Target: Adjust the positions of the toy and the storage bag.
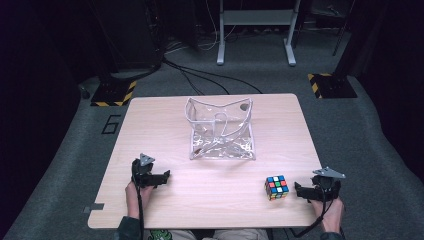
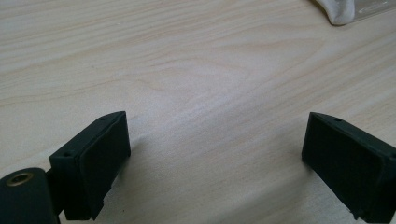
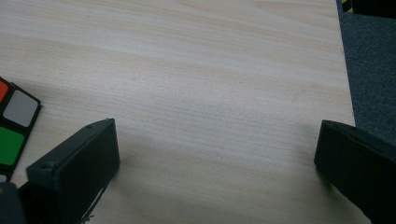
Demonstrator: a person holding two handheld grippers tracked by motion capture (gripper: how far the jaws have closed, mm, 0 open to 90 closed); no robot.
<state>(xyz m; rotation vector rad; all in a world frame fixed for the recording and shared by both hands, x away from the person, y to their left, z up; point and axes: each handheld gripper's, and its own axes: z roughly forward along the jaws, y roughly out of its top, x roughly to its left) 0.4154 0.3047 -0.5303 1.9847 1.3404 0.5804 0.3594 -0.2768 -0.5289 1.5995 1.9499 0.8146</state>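
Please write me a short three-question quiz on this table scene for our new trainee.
1. True or false: the right tool is shut on the puzzle cube.
2. Multiple choice: where does the clear plastic pouch sit? A) at the table's near left corner; B) around the middle of the table, toward the far edge; C) on the floor.
3. Fill in: the puzzle cube is nearest to the ____ tool.

Key:
1. False. In the right gripper view the jaws stand wide apart over bare wooden table, with the cube off to one side.
2. B.
3. Right; the left tool is farther away, near the table's near left side.
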